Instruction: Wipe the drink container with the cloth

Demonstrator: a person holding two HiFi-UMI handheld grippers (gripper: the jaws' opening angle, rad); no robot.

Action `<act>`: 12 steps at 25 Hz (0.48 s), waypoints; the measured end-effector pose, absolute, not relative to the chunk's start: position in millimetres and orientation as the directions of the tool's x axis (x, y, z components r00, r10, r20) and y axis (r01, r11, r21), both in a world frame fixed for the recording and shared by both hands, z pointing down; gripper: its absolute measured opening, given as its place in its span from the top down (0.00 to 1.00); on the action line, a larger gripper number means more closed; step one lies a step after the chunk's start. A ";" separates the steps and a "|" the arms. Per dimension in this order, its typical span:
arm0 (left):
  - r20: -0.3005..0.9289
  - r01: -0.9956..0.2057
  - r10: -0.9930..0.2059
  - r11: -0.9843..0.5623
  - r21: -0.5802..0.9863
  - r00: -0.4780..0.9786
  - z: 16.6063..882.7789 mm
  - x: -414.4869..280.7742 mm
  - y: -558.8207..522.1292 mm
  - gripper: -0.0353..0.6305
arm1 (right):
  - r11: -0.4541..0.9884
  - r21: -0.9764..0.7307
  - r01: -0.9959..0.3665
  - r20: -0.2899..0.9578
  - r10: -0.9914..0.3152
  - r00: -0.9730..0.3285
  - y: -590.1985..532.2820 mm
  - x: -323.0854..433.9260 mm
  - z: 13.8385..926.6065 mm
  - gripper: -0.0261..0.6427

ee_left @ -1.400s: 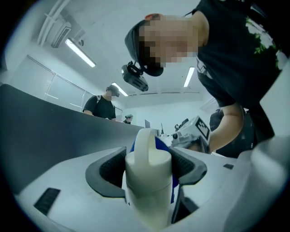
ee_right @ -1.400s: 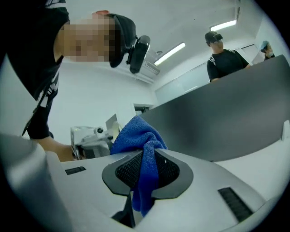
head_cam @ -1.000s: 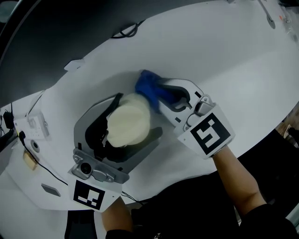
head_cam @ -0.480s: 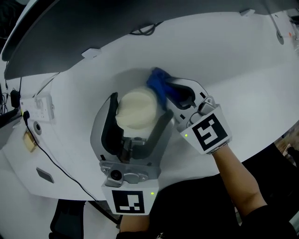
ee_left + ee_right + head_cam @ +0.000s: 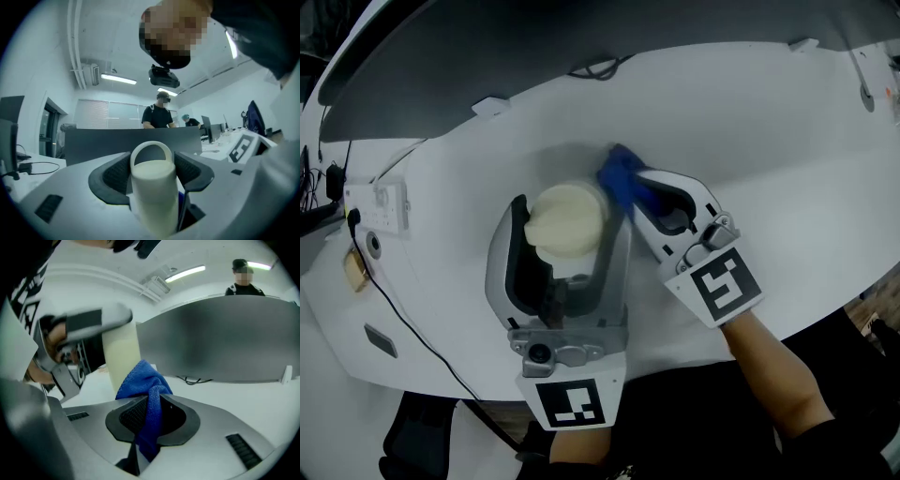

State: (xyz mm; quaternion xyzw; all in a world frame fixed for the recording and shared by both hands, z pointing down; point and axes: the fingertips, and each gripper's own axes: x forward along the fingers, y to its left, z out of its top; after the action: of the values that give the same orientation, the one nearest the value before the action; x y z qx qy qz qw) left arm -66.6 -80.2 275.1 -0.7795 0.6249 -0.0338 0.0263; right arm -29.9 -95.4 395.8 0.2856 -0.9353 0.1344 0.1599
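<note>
A cream drink container (image 5: 567, 220) with a loop handle on its lid stands on the white table (image 5: 769, 141). My left gripper (image 5: 569, 246) reaches in from below. Its jaws flank the container, are closing, and the pads press its sides; the left gripper view shows the container (image 5: 152, 187) filling the gap. My right gripper (image 5: 645, 195) is shut on a blue cloth (image 5: 622, 180). The bunched cloth (image 5: 145, 385) touches the container's (image 5: 122, 357) right side, near the top.
A power strip (image 5: 380, 197) with trailing cables lies at the table's left edge. A dark partition (image 5: 487, 37) runs along the far side, with a cable (image 5: 595, 67) at its foot. People stand behind the partition in both gripper views.
My left gripper has swung from the lower left to straight below the container and now lines up with it. The right gripper and cloth stay against the container's right side.
</note>
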 end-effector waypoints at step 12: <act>-0.068 -0.751 -0.748 -0.658 -0.047 0.660 269.7 -57.3 -83.5 0.52 | 0.932 -0.182 -0.313 0.065 -0.306 -0.950 -102.6 -18.8 262.1 0.90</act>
State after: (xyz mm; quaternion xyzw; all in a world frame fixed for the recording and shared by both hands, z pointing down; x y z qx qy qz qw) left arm -57.3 -83.5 269.7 -0.9103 0.4118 0.0213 0.0356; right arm -18.8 -102.6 262.1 0.1574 -0.9828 0.0954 0.0177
